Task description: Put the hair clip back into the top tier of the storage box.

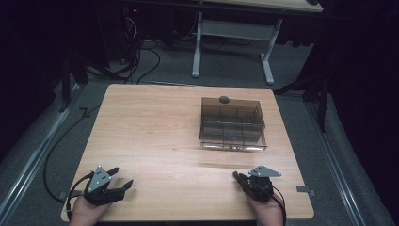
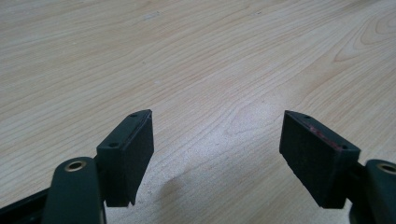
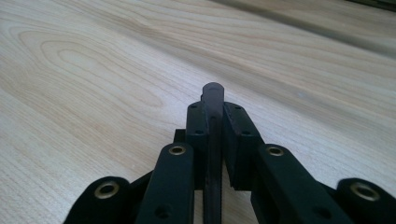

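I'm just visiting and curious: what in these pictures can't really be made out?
- What the dark flat piece in the right gripper is: right gripper view, the jaws cover most of it.
- What the smoky compartment box holds: high view, too dim and small.
- The small dark lump on the box's far rim: high view, too small to name.
- The person's arms: cut off by the bottom edge.

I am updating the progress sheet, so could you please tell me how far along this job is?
Done: the right gripper is shut on a thin dark flat piece. In hand: carrying it above the wooden table. Left: reaching the smoky transparent compartment box. The left gripper waits open, holding nothing.
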